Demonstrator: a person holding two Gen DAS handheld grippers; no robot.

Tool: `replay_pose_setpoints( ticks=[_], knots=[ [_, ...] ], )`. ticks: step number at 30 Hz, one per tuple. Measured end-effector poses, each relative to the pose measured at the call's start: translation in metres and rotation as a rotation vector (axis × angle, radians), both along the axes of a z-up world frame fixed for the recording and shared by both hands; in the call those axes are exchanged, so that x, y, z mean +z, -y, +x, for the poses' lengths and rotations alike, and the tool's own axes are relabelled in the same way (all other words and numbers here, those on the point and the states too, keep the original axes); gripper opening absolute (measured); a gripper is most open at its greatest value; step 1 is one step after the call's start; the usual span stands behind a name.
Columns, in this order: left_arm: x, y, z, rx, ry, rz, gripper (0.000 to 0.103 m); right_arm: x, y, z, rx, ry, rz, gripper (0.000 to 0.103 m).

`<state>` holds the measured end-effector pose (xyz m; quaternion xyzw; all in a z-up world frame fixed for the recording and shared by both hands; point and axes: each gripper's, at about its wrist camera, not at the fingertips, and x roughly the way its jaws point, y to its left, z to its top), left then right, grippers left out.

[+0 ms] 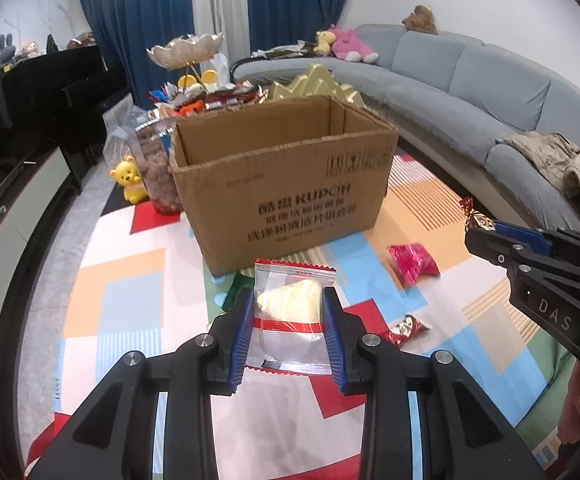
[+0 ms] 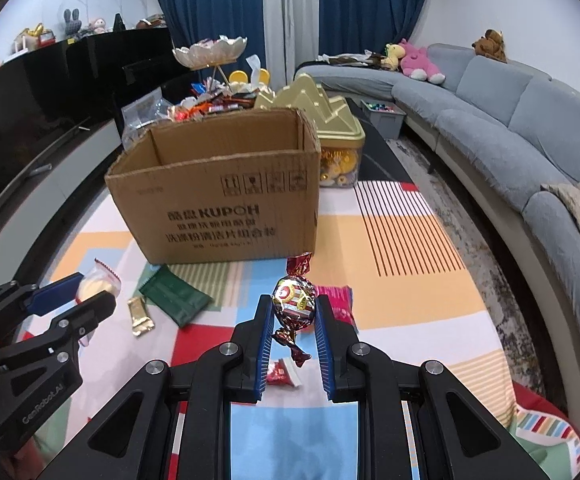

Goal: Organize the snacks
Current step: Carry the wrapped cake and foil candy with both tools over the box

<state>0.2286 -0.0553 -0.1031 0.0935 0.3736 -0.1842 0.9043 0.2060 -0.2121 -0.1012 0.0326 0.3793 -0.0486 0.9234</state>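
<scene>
Green packet (image 2: 175, 295) plain from right wrist only.

**Two snacks lifted, the rest on the mat**

You hold a clear packet with a pale yellow cake (image 1: 290, 304) upright between the left tongs (image 1: 286, 312), and a foil-wrapped twist candy (image 2: 294, 304) between the right tongs (image 2: 293, 320). Ahead stands the open cardboard box (image 2: 225, 196). On the mat lie a pink packet (image 1: 413, 262), a green packet (image 2: 175, 296) and a gold bar (image 2: 141, 316).
</scene>
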Motion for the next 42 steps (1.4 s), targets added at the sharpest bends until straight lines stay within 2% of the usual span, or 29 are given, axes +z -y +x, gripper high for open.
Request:
replay_pose_setpoints(
  ticks=[25,42],
  knots=[
    [0.067,-0.004,0.03,0.103,0.105,-0.049,0.033,0.069,-0.011,0.026,0.049,0.126,-0.024,0.022],
    [0.097,0.005,0.075,0.135,0.16,-0.069,0.033,0.097,-0.015,0.073,0.09,0.163,-0.04,0.022]
  ],
)
